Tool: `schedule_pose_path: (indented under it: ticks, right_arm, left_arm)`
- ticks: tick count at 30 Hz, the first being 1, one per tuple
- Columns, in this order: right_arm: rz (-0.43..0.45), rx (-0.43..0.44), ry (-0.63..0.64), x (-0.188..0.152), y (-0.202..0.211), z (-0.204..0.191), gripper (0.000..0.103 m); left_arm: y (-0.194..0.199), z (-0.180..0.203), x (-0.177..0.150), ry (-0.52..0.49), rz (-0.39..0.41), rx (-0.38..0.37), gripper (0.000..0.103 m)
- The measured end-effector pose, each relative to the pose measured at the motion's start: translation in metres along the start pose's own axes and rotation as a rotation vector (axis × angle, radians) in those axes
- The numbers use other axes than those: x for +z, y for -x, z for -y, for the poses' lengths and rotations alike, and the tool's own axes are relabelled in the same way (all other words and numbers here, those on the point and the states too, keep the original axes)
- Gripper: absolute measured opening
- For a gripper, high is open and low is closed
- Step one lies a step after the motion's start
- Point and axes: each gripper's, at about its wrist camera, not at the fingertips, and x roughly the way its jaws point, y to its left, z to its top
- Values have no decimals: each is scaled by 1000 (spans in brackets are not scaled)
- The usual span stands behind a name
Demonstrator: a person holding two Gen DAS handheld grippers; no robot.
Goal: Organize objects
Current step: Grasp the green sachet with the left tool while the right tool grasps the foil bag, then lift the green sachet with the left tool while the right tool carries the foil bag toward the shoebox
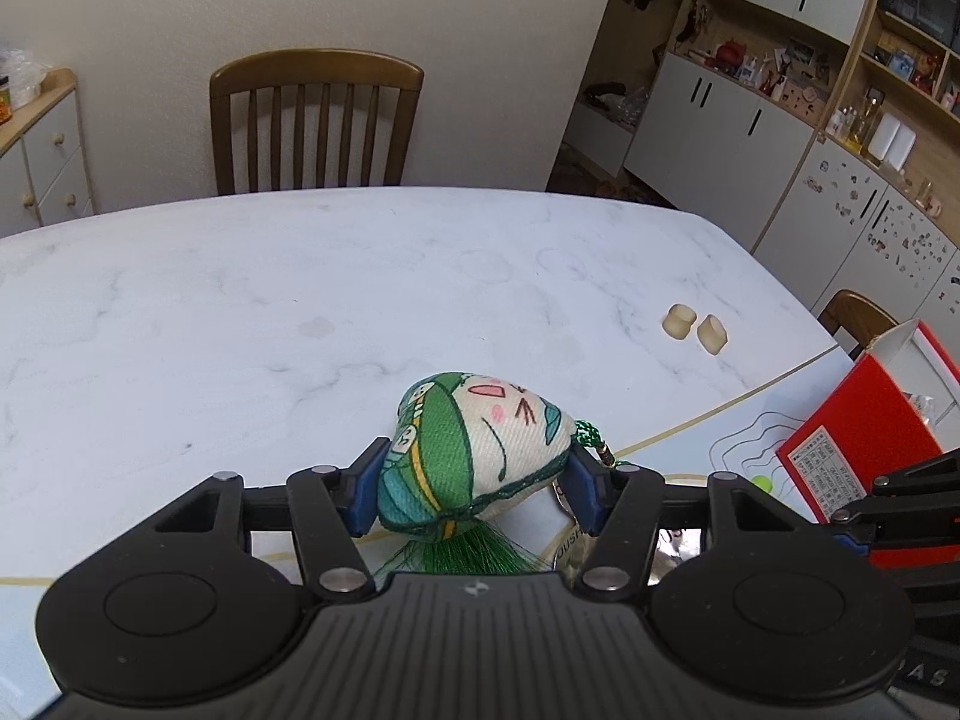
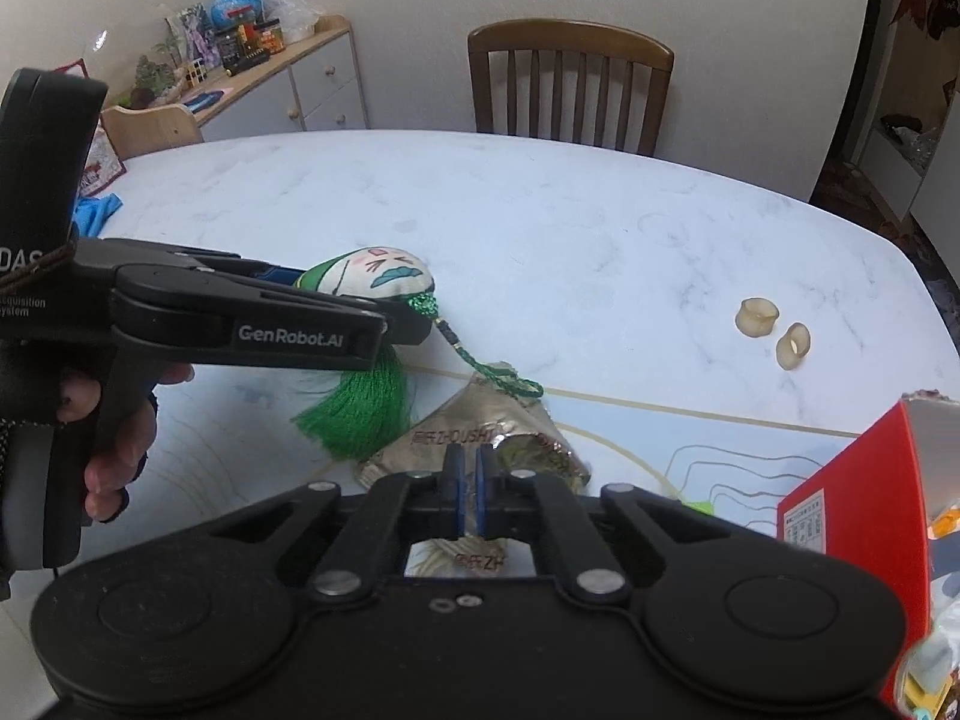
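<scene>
My left gripper [image 1: 474, 489] is shut on a stuffed cloth sachet [image 1: 480, 450], white and green with a drawn face and a green tassel [image 1: 474, 555]. It holds the sachet just above the table. The right wrist view shows the sachet [image 2: 372, 273], its tassel [image 2: 360, 414] and its green cord [image 2: 480, 366]. My right gripper [image 2: 469, 495] is shut on the edge of a crinkled foil packet [image 2: 480, 444] lying on the mat. Two small beige rings [image 2: 774, 330] lie on the marble table; they also show in the left wrist view [image 1: 696, 327].
A red box [image 2: 852, 492] stands open at the right on the pale blue mat [image 2: 228, 438]; it also shows in the left wrist view [image 1: 864, 426]. A wooden chair [image 1: 315, 120] stands behind the table. Cabinets and shelves line the right wall.
</scene>
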Motion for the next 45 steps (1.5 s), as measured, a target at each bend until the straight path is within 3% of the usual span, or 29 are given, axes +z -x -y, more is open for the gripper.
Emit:
schedule_pose_path:
  ticks: [8,13,19,21,25,27,28,35,41,45]
  right_arm:
    - [-46,51,7,-1,5,3,4]
    - [-87,37,-17,6,-8,2,12]
    - [-114,10,-65,9,-22,3,37]
    - [-115,1,-83,10,-25,3,54]
    - [-124,5,-106,18,-33,1,61]
    - [-134,-2,-126,21,-39,1,74]
    - [-134,-7,-136,23,-42,0,76]
    - [-136,-67,-116,33,-61,-5,77]
    - [-151,-91,-27,27,-70,-15,78]
    - [-152,-110,12,21,-70,-17,73]
  left_arm:
    - [18,-5,-3,-13,25,13,59]
    - [21,-17,-2,2,36,38,59]
    - [20,-34,2,31,44,51,59]
    - [18,-37,2,33,45,50,59]
    - [17,-41,1,41,50,49,59]
    - [16,-43,2,48,51,49,59]
    - [15,-44,2,52,51,48,59]
    - [10,-49,1,64,50,39,59]
    - [7,-50,0,68,51,29,59]
    - [6,-50,-1,59,51,26,59]
